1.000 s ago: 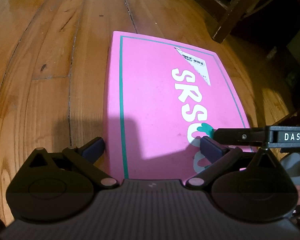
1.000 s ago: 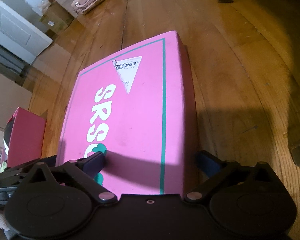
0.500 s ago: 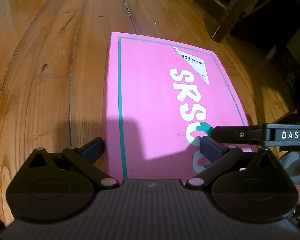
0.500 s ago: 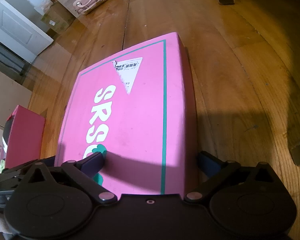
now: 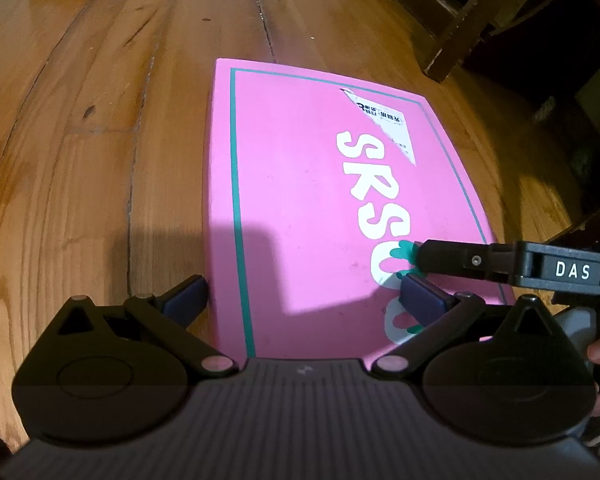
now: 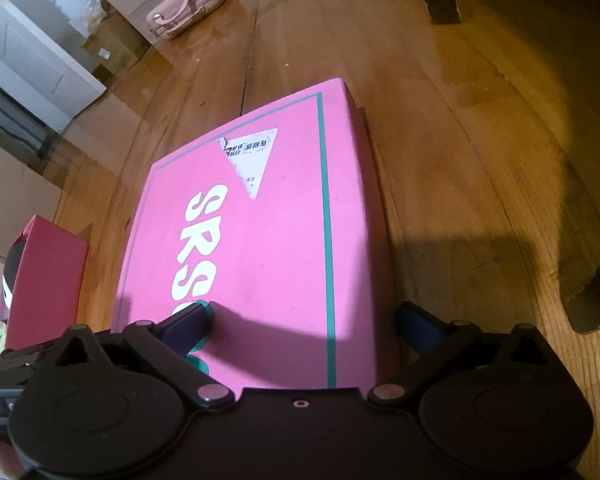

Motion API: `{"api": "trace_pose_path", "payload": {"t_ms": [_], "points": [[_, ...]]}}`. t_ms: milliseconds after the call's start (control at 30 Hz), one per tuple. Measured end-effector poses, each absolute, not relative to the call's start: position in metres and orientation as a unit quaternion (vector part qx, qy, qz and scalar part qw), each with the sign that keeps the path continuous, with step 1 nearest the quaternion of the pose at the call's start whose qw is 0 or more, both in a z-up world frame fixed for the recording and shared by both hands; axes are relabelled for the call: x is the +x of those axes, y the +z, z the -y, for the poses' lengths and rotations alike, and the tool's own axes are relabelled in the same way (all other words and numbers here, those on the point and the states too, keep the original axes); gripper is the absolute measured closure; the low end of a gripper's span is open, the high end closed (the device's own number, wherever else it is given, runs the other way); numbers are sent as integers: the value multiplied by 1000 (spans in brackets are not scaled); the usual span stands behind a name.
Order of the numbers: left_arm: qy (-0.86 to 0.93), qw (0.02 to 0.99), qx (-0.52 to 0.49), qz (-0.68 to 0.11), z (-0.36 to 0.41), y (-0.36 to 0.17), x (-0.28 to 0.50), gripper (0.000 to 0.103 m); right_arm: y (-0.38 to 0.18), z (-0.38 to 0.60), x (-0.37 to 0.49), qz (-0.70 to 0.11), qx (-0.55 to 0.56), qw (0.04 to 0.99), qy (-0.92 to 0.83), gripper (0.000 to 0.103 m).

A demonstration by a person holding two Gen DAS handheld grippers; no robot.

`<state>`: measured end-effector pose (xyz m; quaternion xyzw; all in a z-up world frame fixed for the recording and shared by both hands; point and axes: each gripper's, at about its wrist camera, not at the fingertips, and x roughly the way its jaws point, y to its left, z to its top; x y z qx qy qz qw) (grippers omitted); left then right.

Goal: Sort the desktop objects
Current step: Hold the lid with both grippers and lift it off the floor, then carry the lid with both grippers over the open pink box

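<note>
Two grippers, left and right, stay spread wide astride the pink box at 6 o'clock; nothing has shifted.

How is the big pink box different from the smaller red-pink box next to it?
The big pink box lies flat on the wooden surface, while the smaller red-pink box stands taller, off to its left. The big pink box is a lighter pink with white letters, a teal border and a torn white sticker; the smaller red-pink box is a deeper shade with a plain side facing us. Both rest on the same wooden surface.
</note>
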<state>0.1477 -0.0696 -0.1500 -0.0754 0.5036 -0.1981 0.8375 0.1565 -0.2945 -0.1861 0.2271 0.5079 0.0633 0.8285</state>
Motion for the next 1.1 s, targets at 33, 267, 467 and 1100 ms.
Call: {"api": "trace_pose_path", "payload": {"t_ms": [33,267,467,1100], "points": [[-198,837,-74,-504,68,-149,147,0,-186,294,155,-508,226,828,65,0],[-199,844,-62,-494,58,-133,133,0,-171,285,146,-495,215,838,83,1],[-198,852,-46,-482,51,-113,114,0,-154,278,128,-485,213,842,102,0],[-162,877,-49,-449,-14,-77,57,0,-94,210,101,-421,134,879,180,1]]}}
